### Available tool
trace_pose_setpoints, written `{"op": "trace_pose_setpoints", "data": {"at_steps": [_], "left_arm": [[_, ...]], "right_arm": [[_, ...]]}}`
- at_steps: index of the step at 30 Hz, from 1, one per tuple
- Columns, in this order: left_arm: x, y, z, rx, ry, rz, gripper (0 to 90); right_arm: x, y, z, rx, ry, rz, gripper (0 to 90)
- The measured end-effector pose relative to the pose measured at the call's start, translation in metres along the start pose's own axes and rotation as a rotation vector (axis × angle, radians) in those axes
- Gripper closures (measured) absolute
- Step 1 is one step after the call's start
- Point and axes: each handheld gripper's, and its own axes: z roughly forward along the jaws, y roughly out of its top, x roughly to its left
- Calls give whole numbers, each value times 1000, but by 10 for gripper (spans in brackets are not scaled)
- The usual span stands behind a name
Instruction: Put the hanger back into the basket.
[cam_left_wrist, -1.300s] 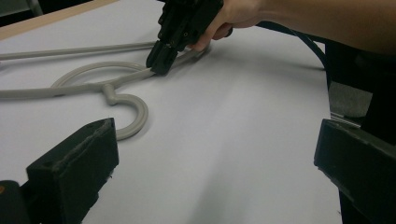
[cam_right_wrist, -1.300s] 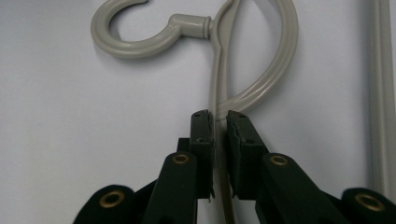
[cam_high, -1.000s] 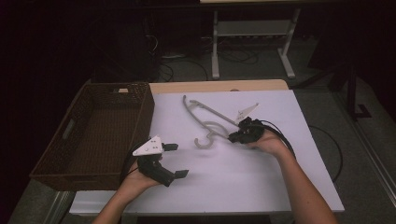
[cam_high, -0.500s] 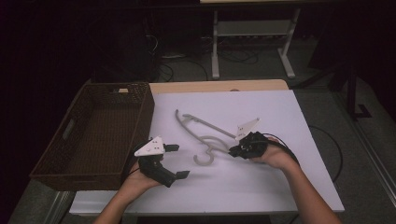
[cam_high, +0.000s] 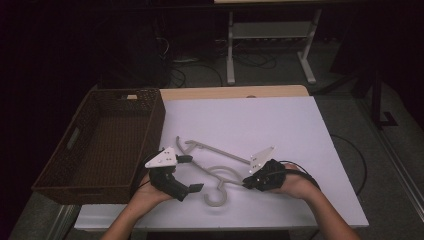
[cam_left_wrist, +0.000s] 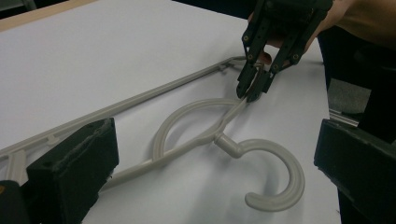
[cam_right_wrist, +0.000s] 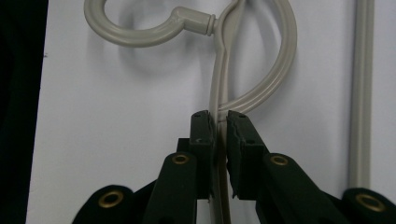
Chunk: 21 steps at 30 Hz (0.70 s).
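Grey hanger (cam_high: 216, 170) lies flat, bar toward basket (cam_high: 75, 165), hook to worktop's near edge; right gripper (cam_high: 248, 182) clamps its shoulder, left gripper (cam_high: 191, 172) jaws apart

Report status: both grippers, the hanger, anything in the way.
Right gripper shut on hanger arm near hook. Left gripper open, straddling hanger's far end. Hanger flat on table. Basket left, clear of the hanger.

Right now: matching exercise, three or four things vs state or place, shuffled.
1. hanger
2. basket
3. left gripper
4. right gripper

A. brown, at the table's left edge
B. open, jaws either side of the hanger
C. shut on the hanger's arm
D. grey, flat on the white sheet

Pairs: 1-D, 2-A, 3-B, 4-C
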Motion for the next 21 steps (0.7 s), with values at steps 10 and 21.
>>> {"op": "trace_pose_setpoints", "data": {"at_steps": [10, 21], "left_arm": [[0, 0, 0, -3, -2, -1, 0], [1, 0, -1, -5, -2, -5, 0]], "right_arm": [[0, -6, -14, -52, -36, 76, 682], [-11, -23, -44, -67, -181, 259, 854]]}}
